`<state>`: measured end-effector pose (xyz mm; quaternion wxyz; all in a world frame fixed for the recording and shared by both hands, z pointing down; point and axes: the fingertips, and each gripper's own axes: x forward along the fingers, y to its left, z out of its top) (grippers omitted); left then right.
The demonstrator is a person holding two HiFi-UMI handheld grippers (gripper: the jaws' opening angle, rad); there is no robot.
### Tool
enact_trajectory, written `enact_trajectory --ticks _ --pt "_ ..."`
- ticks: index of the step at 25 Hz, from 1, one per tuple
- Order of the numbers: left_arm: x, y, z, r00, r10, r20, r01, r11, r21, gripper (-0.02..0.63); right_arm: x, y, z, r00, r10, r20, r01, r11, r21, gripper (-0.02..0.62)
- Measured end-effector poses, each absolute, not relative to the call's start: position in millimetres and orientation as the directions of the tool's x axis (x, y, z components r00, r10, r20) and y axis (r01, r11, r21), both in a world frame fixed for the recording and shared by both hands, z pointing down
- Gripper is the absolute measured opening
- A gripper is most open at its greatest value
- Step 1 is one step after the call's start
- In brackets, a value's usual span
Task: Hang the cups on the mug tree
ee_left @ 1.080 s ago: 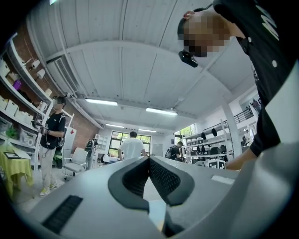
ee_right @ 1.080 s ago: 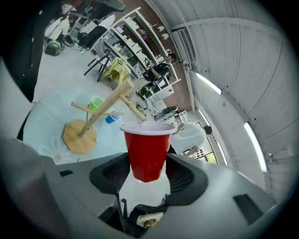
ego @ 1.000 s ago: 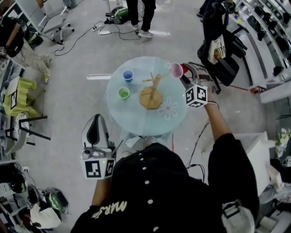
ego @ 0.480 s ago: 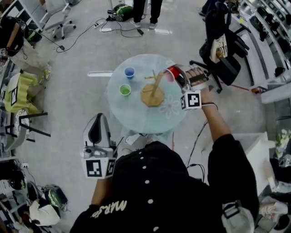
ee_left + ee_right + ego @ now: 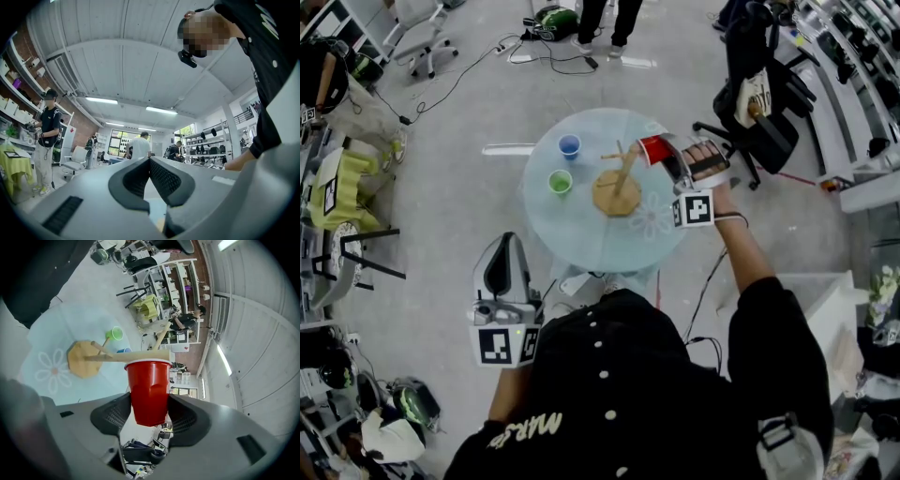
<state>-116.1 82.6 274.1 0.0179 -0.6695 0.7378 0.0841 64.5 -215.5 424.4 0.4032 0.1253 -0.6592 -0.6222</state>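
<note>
My right gripper (image 5: pixel 664 156) (image 5: pixel 149 401) is shut on a red plastic cup (image 5: pixel 653 150) (image 5: pixel 150 387), which lies on its side with its mouth toward the wooden mug tree (image 5: pixel 619 178). In the right gripper view the cup's rim sits just under one of the tree's pegs (image 5: pixel 126 356), and I cannot tell whether they touch. A blue cup (image 5: pixel 569 145) and a green cup (image 5: pixel 559 182) stand upright on the round glass table (image 5: pixel 581 239), left of the tree. My left gripper (image 5: pixel 500 246) (image 5: pixel 150 161) hangs low at the near left, off the table, shut and empty.
The tree's round wooden base (image 5: pixel 82 359) stands mid-table beside a flower print (image 5: pixel 652 223). A black office chair (image 5: pixel 759 112) with a bag stands right of the table. Cables and a person's legs (image 5: pixel 605 19) are beyond it, and a yellow-draped stool (image 5: pixel 342 192) is at the left.
My right gripper has moved left toward the mug tree and rolled, so the red cup now lies sideways instead of showing its mouth upward. The left gripper has stayed still.
</note>
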Motion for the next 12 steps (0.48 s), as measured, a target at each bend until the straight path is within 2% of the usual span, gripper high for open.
enact_trajectory --ticks 12 --pt "-113.3 82.0 275.7 -0.093 -0.986 -0.139 -0.992 0.079 0.104 -0.002 68.9 -205.6 421.9 -0.654 -0.66 0.369 0.312 0.208 0.927 0.252"
